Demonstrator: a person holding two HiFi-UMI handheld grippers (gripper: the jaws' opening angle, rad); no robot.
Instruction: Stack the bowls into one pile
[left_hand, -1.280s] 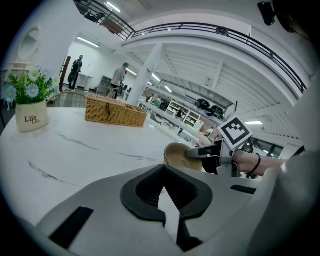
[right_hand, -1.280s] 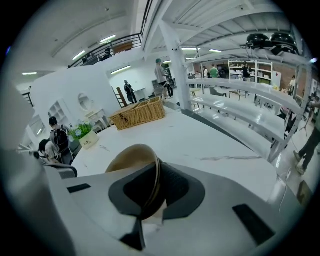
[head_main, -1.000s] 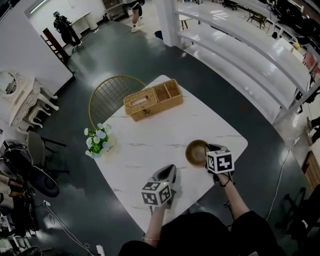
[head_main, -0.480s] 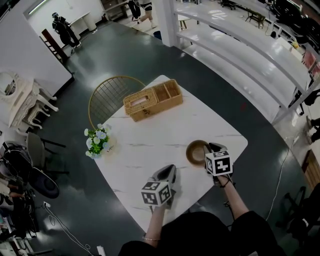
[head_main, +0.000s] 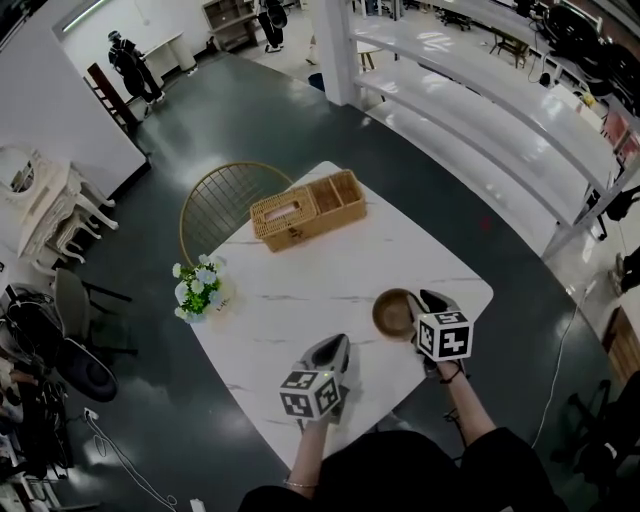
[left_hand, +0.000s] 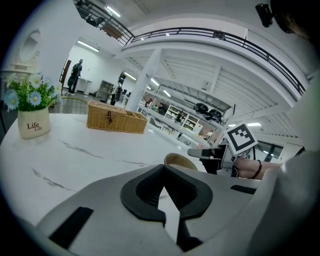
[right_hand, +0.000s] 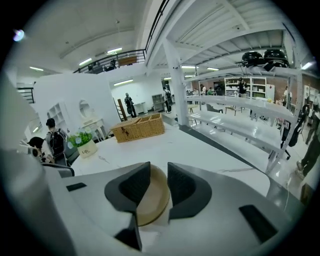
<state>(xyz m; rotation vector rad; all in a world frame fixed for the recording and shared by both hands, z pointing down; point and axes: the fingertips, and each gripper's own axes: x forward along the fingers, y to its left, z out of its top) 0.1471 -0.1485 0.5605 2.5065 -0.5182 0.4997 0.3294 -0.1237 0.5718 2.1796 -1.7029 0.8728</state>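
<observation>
Right hand-held gripper (right_hand: 158, 176): jaws have just been opening and are now fairly wide. The brown bowl (right_hand: 150, 200) has its rim between them, but the pads don't look pressed on it, so this reads as a release. The bowl sits on the white marble desk (head_main: 300, 290) near its right corner. Only one bowl shape shows; can't tell if others are nested inside.

To do it well: get both pads clear of the rim, then back out straight along the jaw line. A sideways drag could tip the bowl or slide it toward the nearby edge.

Left hand-held gripper (left_hand: 164, 181): jaws together, empty, low by the near desk edge, apart from the bowl and not in the way.

Further off: flower pot (head_main: 200, 287) at the left edge, wicker basket (head_main: 307, 208) on the far side, gold wire chair (head_main: 225, 195) beyond. All are well apart from the bowl and block nothing. People (head_main: 128, 60) are far off.
</observation>
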